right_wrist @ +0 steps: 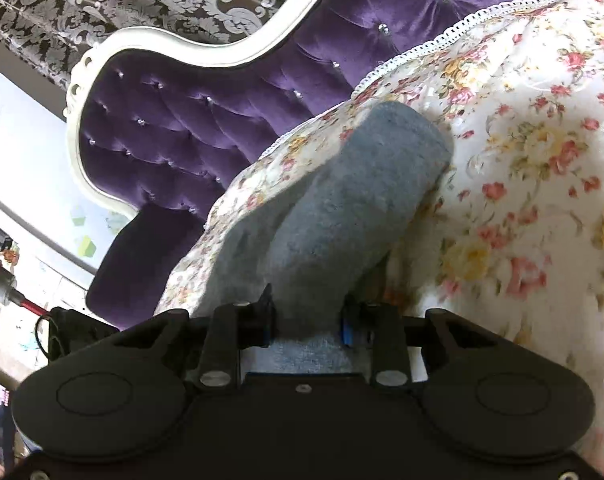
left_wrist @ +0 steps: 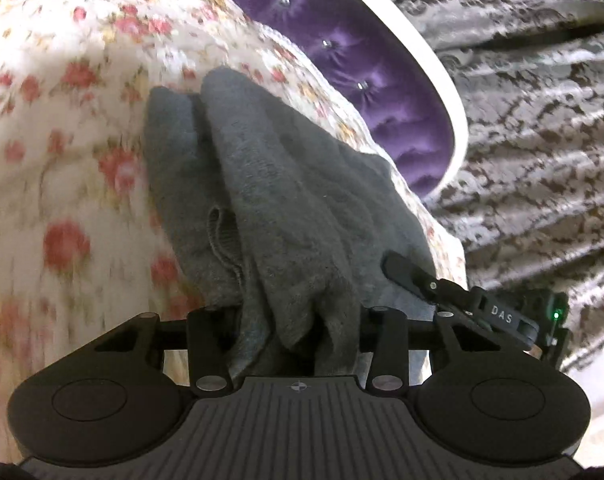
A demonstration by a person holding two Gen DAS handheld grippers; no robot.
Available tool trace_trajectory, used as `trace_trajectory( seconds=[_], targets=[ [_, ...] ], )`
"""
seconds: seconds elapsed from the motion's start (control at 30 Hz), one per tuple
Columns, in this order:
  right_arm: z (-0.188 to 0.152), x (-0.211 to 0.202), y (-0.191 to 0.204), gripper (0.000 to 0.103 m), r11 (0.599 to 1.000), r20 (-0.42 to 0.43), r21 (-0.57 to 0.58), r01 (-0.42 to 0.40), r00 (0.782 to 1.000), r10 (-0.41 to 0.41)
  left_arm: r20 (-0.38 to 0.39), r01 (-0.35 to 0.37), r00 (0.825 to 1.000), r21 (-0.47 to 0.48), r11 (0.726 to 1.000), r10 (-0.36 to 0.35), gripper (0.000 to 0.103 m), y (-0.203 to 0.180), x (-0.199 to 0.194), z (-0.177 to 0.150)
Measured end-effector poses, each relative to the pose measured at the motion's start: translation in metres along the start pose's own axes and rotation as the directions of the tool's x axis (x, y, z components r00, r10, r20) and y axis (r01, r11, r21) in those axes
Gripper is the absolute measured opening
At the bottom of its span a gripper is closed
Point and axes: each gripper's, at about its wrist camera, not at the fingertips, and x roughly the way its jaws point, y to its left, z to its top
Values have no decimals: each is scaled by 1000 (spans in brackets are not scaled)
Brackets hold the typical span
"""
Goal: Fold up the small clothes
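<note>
Seemingly, in the left wrist view a bunched grey garment [left_wrist: 270,200] is pinched by the left gripper [left_wrist: 298,340], trailing toward twelve o'clock over the floral bedspread [left_wrist: 62,140]; uneven folds could be dragged along. From the right wrist view, the right gripper [right_wrist: 307,320] is clamped on the cloth's edge, which could slip free.

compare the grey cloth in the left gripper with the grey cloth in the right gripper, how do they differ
The cloth in the left gripper is a darker charcoal grey sock, bunched into folds with a ribbed cuff showing. The cloth in the right gripper is a lighter blue-grey sock, smooth and rounded with no cuff in view. Both are pinched between jaws at the near end and stretch away over the floral bedspread.
</note>
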Motion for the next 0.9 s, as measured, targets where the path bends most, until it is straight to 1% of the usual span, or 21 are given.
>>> trace_trajectory(
  seconds=[0.1,0.23,0.4,0.43,0.5,0.53,0.57,0.6,0.63,0.67,0.7,0.73,0.77,0.83,0.87,0.9],
  targets=[
    [-21,-19,14,41,1000,-25,-4,17,1000,-17,-30,-3,1000,26,1000,4,41,-10,-13,-27],
    [-56,-49,27,41,999,-60,1,36,998,-36,-72,12,997,47,999,-9,41,-18,-31,-70],
    [-106,-90,42,44,999,-120,16,28,992,-26,-105,16,994,83,996,-8,42,-20,-55,-130],
    [-117,-98,44,45,1000,-133,14,25,991,-23,-106,1,994,91,996,9,42,-18,-60,-143],
    [-135,-112,51,49,999,-139,-6,40,989,-40,-96,-64,992,131,989,77,42,-14,-66,-162],
    [-143,-116,53,53,998,-136,-18,53,989,-56,-75,-99,991,154,983,111,42,-13,-70,-170],
    [-152,-122,54,56,996,-124,-38,75,989,-80,-44,-107,992,163,981,115,42,-12,-77,-177],
    [-158,-127,57,61,993,-107,-59,97,989,-103,-22,-128,991,166,978,134,42,-12,-83,-179],
    [-164,-132,60,63,989,-87,-82,120,988,-128,6,-169,985,182,969,170,44,-14,-89,-182],
    [-169,-138,64,66,983,-58,-113,147,986,-154,39,-218,976,211,953,215,47,-18,-93,-185],
    [-174,-143,69,68,976,-29,-141,166,985,-172,72,-268,963,244,932,259,53,-24,-97,-188],
    [-178,-147,73,69,968,5,-169,184,983,-186,107,-317,948,277,907,299,54,-30,-101,-191],
    [-181,-151,79,70,957,46,-204,205,979,-200,148,-351,936,311,883,320,54,-39,-105,-195],
    [-187,-157,90,70,932,117,-270,243,969,-219,225,-397,915,369,840,334,54,-59,-112,-201],
    [-191,-159,97,70,914,162,-306,266,961,-225,271,-428,900,400,810,342,54,-71,-116,-205],
    [-194,-161,103,69,900,200,-332,283,953,-226,322,-458,883,431,778,341,56,-83,-119,-209]
  ],
)
